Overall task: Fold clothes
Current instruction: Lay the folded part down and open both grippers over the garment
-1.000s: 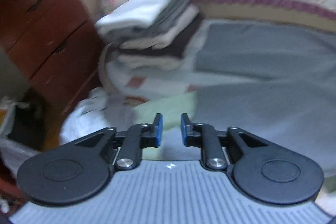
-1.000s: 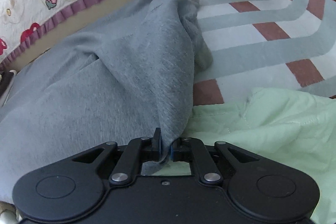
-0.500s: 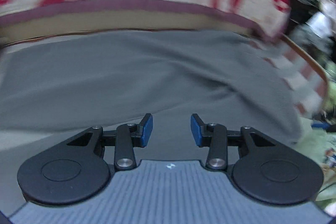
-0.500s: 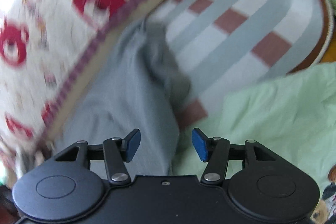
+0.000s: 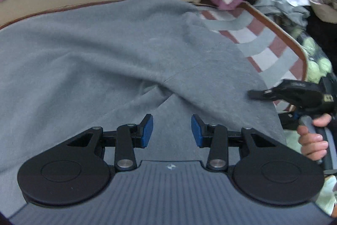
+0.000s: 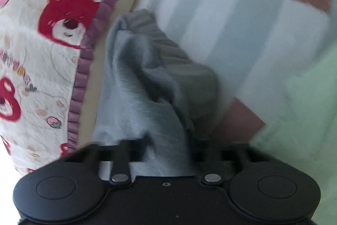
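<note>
Both grippers worked over 1 grey garment (image 5: 118, 56) spread across a bed. From its own camera, the left gripper (image 5: 171, 131) hovered just above the cloth with its 2 blue-padded jaws spread apart and nothing between them. In that same view, the right gripper (image 5: 256, 95) reached in from the right edge of the garment, its handle held by a person's hand (image 5: 313, 140).

Seen from the right wrist camera, which was blurred by motion, the right gripper (image 6: 166, 149) had a bunched part of the grey garment (image 6: 147, 85) rising from between its fingers. Its pads were hidden by the cloth, so it could not be told whether the jaws were clamped on the fabric or only stood around it. The bunch ended in a ribbed band, probably a cuff or hem.

The garment lay across a striped sheet (image 5: 271, 50) of grey, white and dusty pink, with a bear-print quilt (image 6: 42, 45) edged in purple behind it and a pale green blanket (image 6: 305, 98) to the right. A crease crossed the cloth just ahead of the left jaws, where 1 layer overlapped another.

Judged from this, a fold of the right-hand part was in hand. Doing it well would mean keeping the bunched end taut and level, carrying it over without dragging the body, and using the empty left gripper to pin the layer near the crease.
</note>
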Demonstrator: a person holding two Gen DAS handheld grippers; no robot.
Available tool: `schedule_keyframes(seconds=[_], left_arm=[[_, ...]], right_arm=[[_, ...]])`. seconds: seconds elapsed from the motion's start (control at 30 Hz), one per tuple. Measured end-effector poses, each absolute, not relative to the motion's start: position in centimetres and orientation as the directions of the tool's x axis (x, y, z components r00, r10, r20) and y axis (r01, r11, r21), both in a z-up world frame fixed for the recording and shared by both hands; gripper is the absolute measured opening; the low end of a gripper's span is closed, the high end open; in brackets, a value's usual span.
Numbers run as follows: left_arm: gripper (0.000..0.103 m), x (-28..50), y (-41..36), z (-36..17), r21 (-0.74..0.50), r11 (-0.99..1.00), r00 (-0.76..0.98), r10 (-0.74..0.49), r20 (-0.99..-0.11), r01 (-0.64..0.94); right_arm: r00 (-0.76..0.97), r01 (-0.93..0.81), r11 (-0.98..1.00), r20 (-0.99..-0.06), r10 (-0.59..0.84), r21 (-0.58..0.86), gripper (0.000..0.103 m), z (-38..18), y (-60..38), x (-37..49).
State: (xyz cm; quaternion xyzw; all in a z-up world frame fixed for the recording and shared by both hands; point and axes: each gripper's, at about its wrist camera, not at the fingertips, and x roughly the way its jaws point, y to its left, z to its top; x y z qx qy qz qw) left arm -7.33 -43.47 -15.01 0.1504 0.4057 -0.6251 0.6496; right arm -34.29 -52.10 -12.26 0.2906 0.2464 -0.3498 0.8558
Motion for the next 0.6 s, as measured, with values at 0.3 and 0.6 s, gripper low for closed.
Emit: schedule_keyframes(seconds=[0.3, 0.6], left_arm=[[0.041, -6.0, -42.1, -13.3, -0.258, 0.229, 0.007, -0.761, -0.649, 0.939], [0.043, -2.3, -39.7, -14.1, -0.416, 0.282, -0.036, -0.791, -0.611, 0.864]], right_arm=[[0.654, 0.555, 0.829, -0.576, -0.490, -0.075, 0.011, -10.4, -47.5, -23.7], [0.797, 0.479, 0.700, -0.597, -0.093, 0.530, 0.030, -13.9, -48.1, -26.4]])
